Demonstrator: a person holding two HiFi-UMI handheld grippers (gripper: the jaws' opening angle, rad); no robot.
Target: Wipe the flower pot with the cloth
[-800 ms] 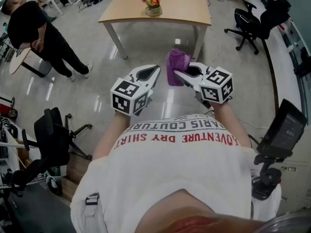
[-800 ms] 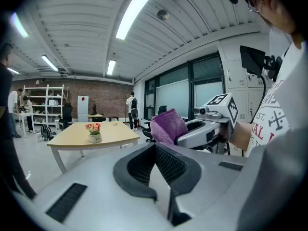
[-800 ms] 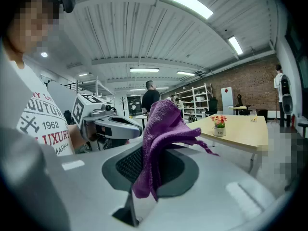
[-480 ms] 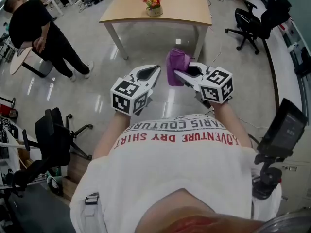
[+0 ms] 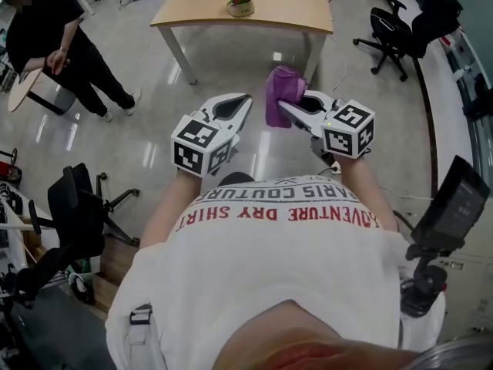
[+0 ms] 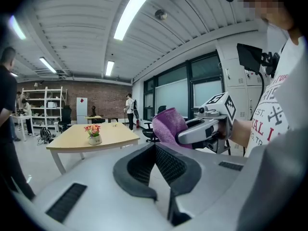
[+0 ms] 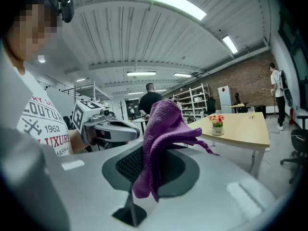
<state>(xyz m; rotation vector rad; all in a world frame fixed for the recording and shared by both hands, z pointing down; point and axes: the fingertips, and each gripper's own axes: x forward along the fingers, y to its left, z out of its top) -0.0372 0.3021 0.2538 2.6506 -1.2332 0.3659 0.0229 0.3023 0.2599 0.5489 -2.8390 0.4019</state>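
A small white flower pot (image 5: 239,8) with red and orange flowers stands on a light wooden table (image 5: 200,6) well ahead of me; the same pot (image 6: 94,139) (image 7: 217,130) shows in both gripper views. My right gripper (image 5: 289,108) is shut on a purple cloth (image 5: 282,95), whose folds (image 7: 161,143) hang out of the jaws. My left gripper (image 5: 245,101) is shut and holds nothing. Both grippers are held side by side at chest height, apart from the pot.
A person in black (image 5: 54,45) stands at the left by a round stool. Black office chairs (image 5: 400,29) stand at the right of the table, another chair (image 5: 77,214) at my left. A camera on a stand (image 5: 443,222) is at my right. Shiny floor lies between me and the table.
The table and pot have shifted up in the head view, and both grippers sit slightly higher in it. Their jaws are unchanged.
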